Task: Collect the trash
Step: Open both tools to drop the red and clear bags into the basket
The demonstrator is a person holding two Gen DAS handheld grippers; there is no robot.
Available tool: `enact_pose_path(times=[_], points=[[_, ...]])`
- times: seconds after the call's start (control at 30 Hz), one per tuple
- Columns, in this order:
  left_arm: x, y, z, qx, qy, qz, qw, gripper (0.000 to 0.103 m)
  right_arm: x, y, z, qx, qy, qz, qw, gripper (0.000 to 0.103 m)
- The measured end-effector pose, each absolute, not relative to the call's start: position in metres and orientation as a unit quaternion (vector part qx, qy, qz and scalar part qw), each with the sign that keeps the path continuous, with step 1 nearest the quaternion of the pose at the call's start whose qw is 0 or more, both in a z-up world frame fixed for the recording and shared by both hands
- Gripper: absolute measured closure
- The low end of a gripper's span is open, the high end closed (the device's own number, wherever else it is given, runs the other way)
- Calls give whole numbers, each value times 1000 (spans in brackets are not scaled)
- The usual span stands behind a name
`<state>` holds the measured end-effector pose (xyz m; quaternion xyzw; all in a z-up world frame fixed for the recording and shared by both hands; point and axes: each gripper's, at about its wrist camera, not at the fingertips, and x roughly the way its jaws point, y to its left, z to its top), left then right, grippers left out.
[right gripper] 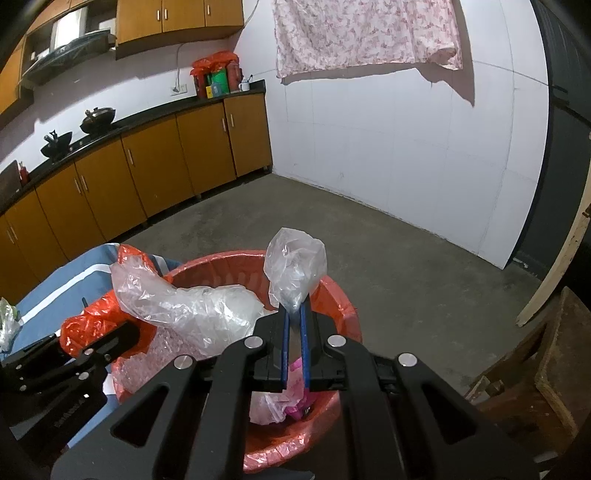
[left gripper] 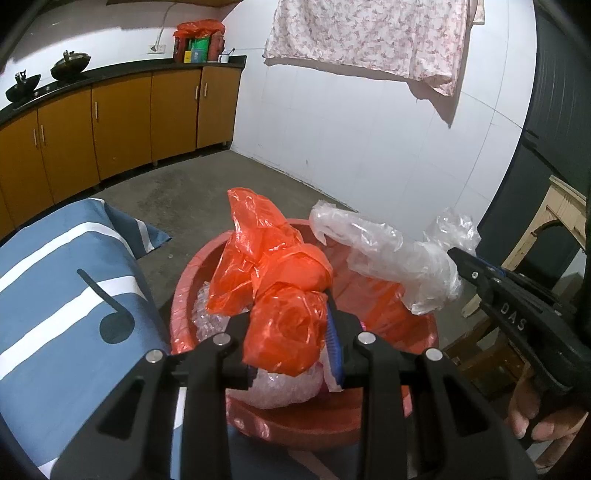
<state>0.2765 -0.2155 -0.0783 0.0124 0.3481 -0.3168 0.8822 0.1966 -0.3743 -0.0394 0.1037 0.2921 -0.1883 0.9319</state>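
A bare grey concrete floor (right gripper: pixel 388 258) is spreading out behind a red bin (right gripper: pixel 343 314) lined with a red plastic liner (left gripper: pixel 384 306), in a kitchen where orange-brown cabinets (right gripper: pixel 155 162) under a black counter (right gripper: pixel 155 114) are running along the wall beyond the bin. Two dark woks (right gripper: pixel 98 119) are sitting on that counter, a red bag of packages (right gripper: pixel 216 72) is standing at its far end, and a pink floral cloth (right gripper: pixel 365 33) is hanging on the white wall (right gripper: pixel 406 140) above and behind the bin. A blue-and-white striped cloth (left gripper: pixel 55 295) with a music-note print is lying just left of the bin; a wooden stool (right gripper: pixel 546 369) is standing to its right.

Over the bin, crumpled plastic is crowding the opening, with bubble wrap (left gripper: pixel 280 387) lying inside. The left gripper (left gripper: pixel 291 339) is clamping a bunched orange plastic bag (left gripper: pixel 284 332) between its partly closed pads, directly above the bin. The right gripper (right gripper: pixel 294 314), nearly shut, is pinching a clear plastic bag (right gripper: pixel 295 269) at its tips over the bin's far rim, the film trailing left across the opening. A person's fingers (left gripper: pixel 535 417) are wrapping the right gripper's handle.
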Motion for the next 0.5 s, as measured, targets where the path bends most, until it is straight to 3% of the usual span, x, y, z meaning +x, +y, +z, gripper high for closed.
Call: enact_pose_path(times=[0.13, 0.33, 0.5], points=[[279, -217, -81, 11, 350, -315, 882, 71, 199, -375, -41, 111, 292, -180, 933, 97], [282, -215, -83, 9, 349, -310, 884, 53, 199, -376, -44, 129, 293, -161, 934, 94], [283, -214, -84, 8, 350, -306, 885, 48, 200, -379, -46, 142, 296, -154, 932, 90]])
